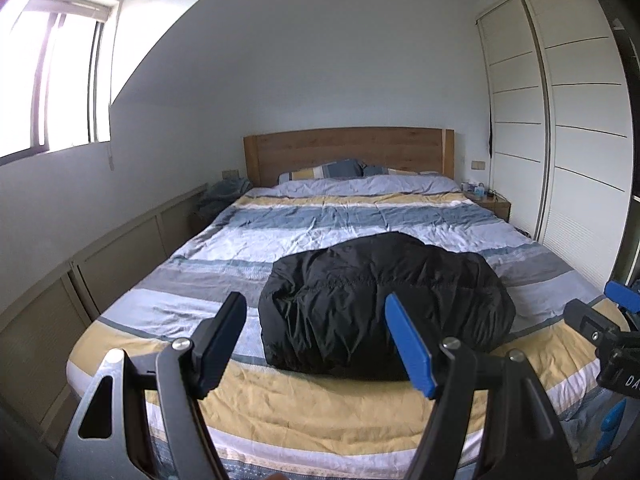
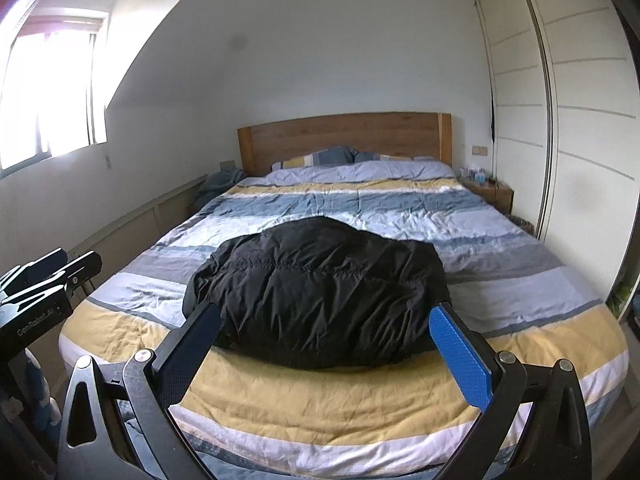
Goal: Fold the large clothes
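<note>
Black puffy coat is lying folded in a thick bundle on the bed. It is sitting on the striped blanket, near the foot end, just ahead of both tools.

Left hand-held gripper is hanging over the yellow stripe at the bed's near edge. Its jaws are standing apart and nothing is sitting between them. The coat is lying a little ahead of it and to its right. One finger is black and the other is wearing a blue pad.

Right hand-held gripper is also hanging over the near edge, with the coat straight ahead of it. Its jaws are spread very wide and are gripping nothing. The coat is not touching them.

Each tool is peeking into the edge of the other one's view, so they are hanging side by side.

Far ahead of both, two pillows are leaning by the wooden headboard. A tall white wardrobe is standing off to the right, and a bright window is shining on the left.
</note>
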`<state>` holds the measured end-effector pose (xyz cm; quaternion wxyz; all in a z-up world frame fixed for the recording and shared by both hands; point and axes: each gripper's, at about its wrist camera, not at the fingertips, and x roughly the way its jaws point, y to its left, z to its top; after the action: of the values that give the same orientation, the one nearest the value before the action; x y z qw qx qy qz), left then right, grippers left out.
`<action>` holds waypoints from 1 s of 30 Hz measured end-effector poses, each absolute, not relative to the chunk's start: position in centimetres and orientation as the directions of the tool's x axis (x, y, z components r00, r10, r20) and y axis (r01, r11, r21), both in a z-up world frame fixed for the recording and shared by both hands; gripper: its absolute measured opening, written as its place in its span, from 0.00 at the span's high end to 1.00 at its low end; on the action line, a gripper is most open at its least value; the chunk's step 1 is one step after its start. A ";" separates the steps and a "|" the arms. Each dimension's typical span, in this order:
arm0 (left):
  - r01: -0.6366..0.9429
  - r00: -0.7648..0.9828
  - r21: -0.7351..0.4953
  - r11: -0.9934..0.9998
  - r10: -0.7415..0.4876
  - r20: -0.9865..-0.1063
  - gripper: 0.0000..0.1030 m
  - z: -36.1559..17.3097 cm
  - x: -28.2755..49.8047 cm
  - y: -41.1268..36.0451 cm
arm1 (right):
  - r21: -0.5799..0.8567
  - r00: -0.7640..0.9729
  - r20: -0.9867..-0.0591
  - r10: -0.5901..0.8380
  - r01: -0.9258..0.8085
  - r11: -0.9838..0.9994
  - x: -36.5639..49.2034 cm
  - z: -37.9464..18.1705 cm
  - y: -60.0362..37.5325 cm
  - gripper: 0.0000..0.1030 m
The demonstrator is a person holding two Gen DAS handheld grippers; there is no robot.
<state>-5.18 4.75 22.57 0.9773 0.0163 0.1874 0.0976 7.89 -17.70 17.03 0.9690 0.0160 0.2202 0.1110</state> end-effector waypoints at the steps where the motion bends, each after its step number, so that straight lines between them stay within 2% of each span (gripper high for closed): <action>1: -0.184 0.912 0.071 0.980 0.197 -0.359 0.31 22.7 -5.3 4.7 | 0.072 0.882 -0.415 0.221 -0.210 0.975 7.7 17.2 -17.5 0.00; 11: -0.174 0.926 0.069 0.982 0.188 -0.327 0.31 23.3 -5.9 4.1 | 0.038 0.891 -0.388 0.235 -0.239 0.970 7.3 17.7 -16.4 0.00; 30: -0.141 0.915 0.073 0.987 0.158 -0.370 0.31 21.5 -4.1 4.7 | 0.049 0.876 -0.419 0.238 -0.240 0.970 8.3 16.5 -16.1 0.00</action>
<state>-4.07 4.65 21.50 0.9784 0.0222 0.1909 0.0762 8.26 -16.12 16.48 0.9685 -0.0021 0.2162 0.1232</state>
